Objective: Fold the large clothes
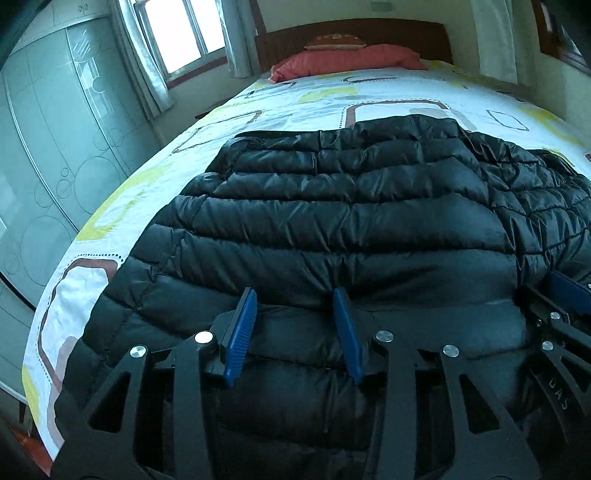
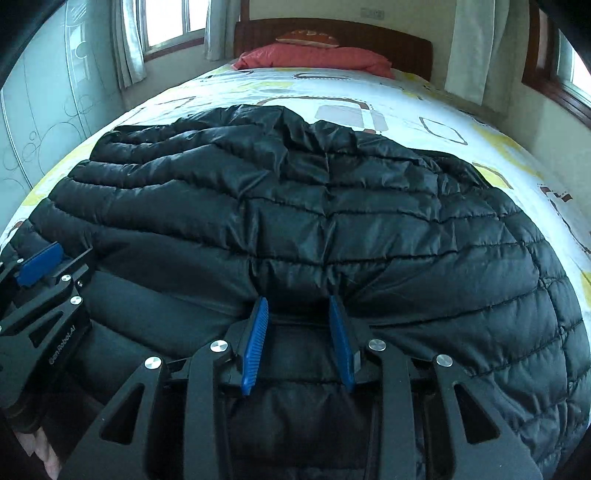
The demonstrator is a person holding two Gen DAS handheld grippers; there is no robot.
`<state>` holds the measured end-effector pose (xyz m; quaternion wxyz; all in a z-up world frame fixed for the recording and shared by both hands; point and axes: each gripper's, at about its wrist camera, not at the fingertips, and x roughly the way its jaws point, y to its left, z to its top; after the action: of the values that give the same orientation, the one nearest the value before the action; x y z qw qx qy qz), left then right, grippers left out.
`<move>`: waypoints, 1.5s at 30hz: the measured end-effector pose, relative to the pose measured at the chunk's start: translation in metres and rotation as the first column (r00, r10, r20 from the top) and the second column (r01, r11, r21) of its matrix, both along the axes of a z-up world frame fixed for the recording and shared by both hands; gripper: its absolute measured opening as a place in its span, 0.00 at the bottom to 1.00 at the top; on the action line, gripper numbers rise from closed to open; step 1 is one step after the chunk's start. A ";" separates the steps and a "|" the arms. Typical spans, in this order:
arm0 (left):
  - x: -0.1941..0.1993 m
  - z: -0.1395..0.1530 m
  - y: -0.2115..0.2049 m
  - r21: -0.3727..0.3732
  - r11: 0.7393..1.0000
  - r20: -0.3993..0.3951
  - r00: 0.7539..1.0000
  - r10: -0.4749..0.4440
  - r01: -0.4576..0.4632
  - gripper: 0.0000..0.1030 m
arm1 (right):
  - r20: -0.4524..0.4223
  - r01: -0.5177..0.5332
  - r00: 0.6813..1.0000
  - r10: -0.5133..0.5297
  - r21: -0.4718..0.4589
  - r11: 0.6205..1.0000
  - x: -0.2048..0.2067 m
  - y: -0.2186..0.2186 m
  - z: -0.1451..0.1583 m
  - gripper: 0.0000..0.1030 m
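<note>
A large black quilted puffer jacket (image 1: pixel 351 206) lies spread across the near part of the bed; it also fills the right wrist view (image 2: pixel 332 206). My left gripper (image 1: pixel 295 299) is open, its blue pads resting on the jacket's near edge with fabric between them. My right gripper (image 2: pixel 299 302) is open in the same way, just to the right of the left one. The right gripper shows at the right edge of the left wrist view (image 1: pixel 569 291). The left gripper shows at the left edge of the right wrist view (image 2: pixel 40 264).
The bed has a white sheet (image 1: pixel 388 96) with yellow and brown squares. Red pillows (image 1: pixel 347 59) lie against a dark wooden headboard (image 2: pixel 332 33). A frosted glass wardrobe (image 1: pixel 55 147) stands left of the bed. Curtained windows (image 1: pixel 184 33) are at the back.
</note>
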<state>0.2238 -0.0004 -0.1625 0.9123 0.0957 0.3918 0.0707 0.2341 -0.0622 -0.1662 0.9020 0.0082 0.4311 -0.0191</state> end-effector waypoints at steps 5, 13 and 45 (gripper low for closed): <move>-0.004 -0.001 0.002 -0.007 1.000 0.005 1.000 -0.001 0.001 0.41 | 0.002 0.008 1.000 -0.008 -0.020 1.000 -0.002 0.005 0.008 0.33; -0.003 0.001 0.008 -0.025 1.000 0.009 1.000 -0.003 0.003 0.41 | 0.031 0.015 0.999 -0.016 0.017 1.000 0.005 0.015 0.038 0.33; -0.003 0.045 0.174 -0.412 0.879 -0.050 0.969 0.242 -0.240 0.55 | 0.066 0.045 0.997 -0.041 -0.056 0.997 -0.007 0.025 -0.001 0.33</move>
<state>0.2211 0.1740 -0.1170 0.8965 -0.1499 0.4051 0.0988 0.2268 -0.0369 -0.1677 0.9149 -0.0078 0.4005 -0.0505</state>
